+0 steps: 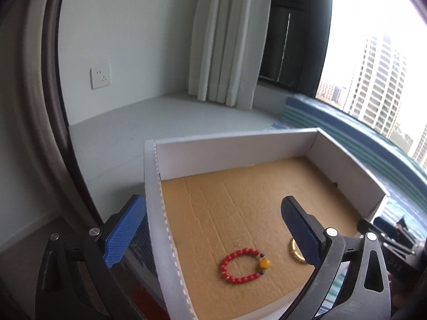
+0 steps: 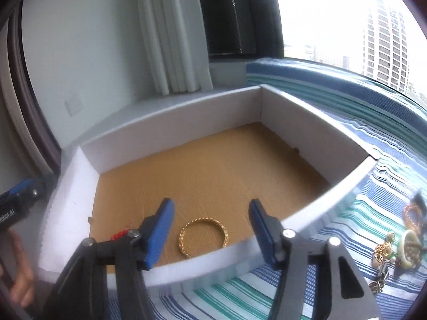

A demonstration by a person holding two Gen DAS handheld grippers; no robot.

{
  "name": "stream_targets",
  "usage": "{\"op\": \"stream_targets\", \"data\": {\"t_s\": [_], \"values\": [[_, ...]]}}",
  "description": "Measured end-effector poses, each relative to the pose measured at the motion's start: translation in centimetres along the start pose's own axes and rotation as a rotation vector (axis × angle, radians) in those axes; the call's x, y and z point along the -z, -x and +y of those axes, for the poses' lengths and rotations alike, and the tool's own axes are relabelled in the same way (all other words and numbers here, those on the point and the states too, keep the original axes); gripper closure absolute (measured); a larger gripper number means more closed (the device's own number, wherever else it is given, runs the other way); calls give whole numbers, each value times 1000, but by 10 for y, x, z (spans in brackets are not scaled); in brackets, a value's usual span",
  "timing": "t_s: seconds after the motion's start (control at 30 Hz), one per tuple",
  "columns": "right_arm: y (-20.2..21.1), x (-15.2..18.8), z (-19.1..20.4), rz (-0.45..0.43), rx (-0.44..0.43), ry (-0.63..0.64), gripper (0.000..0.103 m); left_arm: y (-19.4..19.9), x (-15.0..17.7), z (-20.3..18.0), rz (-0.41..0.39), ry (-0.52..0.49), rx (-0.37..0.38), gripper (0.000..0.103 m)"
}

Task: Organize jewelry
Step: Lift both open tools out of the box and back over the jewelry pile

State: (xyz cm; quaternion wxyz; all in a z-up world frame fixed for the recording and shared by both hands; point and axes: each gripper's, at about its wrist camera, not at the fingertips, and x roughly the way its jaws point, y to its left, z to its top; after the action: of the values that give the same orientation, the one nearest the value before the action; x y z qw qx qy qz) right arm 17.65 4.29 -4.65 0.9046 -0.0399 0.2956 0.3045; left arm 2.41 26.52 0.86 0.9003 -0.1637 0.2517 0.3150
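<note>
Gold bangle (image 2: pixel 203 237) lies flat on the brown cardboard floor of the white box (image 2: pixel 170 122), near the front wall, loose. It sits between the right gripper (image 2: pixel 210 229) fingers' line of sight but is untouched: the blue pads are spread, nothing between them.

Red bead bracelet (image 1: pixel 241 266), with one yellow bead, lies just left of the bangle on the same floor, apart from it. In the right wrist view only a red sliver of it shows behind the left finger.

Left gripper (image 1: pixel 210 229) hangs over the box's left wall, jaws wide and empty, one finger outside the wall, one over the floor.

Outside the box, on the striped cloth (image 2: pixel 267 293) to the right: a small heap of unsorted jewelry (image 2: pixel 397 248), including a pale green ring-shaped piece and gold bits; details too blurred to name.

Judgement: two pieces are placed, and the step in hand looks like the release of the bangle. Next move likely calls for the right gripper to swing right to the heap, drop low, and pinch one piece clear of the tangle.
</note>
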Motion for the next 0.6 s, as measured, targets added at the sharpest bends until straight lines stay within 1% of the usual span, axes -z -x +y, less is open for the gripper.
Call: {"op": "stream_targets", "data": {"t_s": [0.1,0.17,0.2,0.23,0.27,0.33,0.43,0.5,0.6], "values": [[27,10,-18,-6,37,-12,37,19,2,-15,-38,-44,70,1],[47,21,-29,-10,84,-9,31,32,8,-31,-59,-92,124,1],[56,27,-35,-15,111,-5,25,38,13,-41,-64,-116,154,1],[66,33,-42,-18,141,-3,22,43,18,-51,-64,-140,188,1],[74,40,-48,-19,170,-2,22,47,24,-61,-58,-165,227,1],[92,53,-61,-17,225,-9,22,55,38,-83,-24,-211,310,1],[119,76,-83,-17,317,-32,22,60,63,-119,63,-296,425,1],[136,90,-98,-15,379,-54,22,60,83,-141,130,-360,476,1],[156,111,-119,-1,464,-110,22,57,114,-171,212,-448,524,1]]}}
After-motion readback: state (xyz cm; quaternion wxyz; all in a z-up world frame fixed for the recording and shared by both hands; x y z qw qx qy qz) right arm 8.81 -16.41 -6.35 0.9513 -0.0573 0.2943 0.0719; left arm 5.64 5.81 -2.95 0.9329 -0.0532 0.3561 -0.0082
